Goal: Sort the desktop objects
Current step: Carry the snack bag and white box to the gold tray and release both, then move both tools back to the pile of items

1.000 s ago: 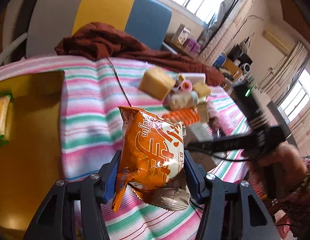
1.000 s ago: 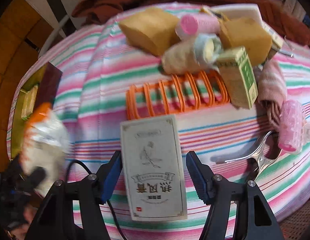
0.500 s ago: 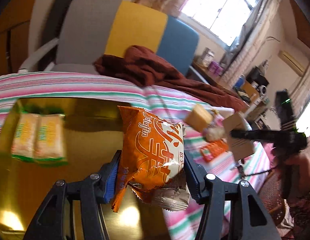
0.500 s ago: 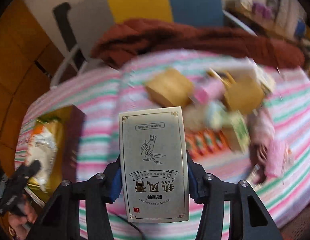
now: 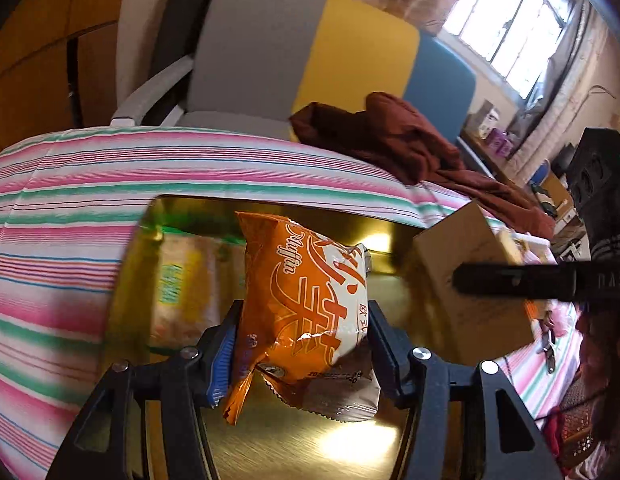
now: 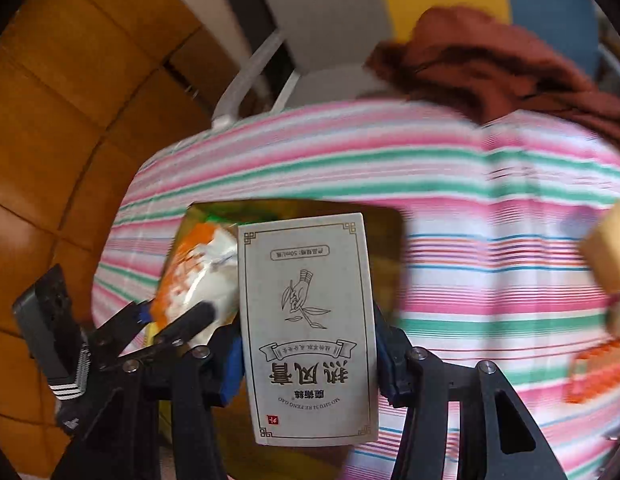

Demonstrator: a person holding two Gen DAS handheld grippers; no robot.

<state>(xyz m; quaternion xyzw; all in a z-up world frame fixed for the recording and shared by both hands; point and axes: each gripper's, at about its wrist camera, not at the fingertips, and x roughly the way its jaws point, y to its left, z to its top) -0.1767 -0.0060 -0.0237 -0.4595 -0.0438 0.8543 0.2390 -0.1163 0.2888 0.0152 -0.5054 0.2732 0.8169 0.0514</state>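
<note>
L gripper (image 5: 301,354) is clamped on an orange snack bag (image 5: 310,304), blue pads pressing both sides, bag upright and hanging over the gold tray (image 5: 293,448) that sits on the striped tablecloth (image 5: 69,184). In the tray behind the bag lie pale green-edged snack packs (image 5: 181,284), blurred, so prob. two but can't be sure. R gripper (image 6: 307,364) grips a grey carton (image 6: 305,328) w/ printed Chinese text and a hand-and-leaf drawing; its jaws have just been closing and the pads now press the carton's sides. Carton is held upright, over the near right part of the tray, just beside the snack bag. From the L wrist view the same carton shows at right w/ the R gripper's black finger across it. Far side of the table: dark red cloth (image 5: 414,148) heaped by a grey-yellow-blue chair (image 5: 310,56). Right edge, R wrist view: tan block (image 6: 610,252) and orange rack (image 6: 602,368), both blurred.
</note>
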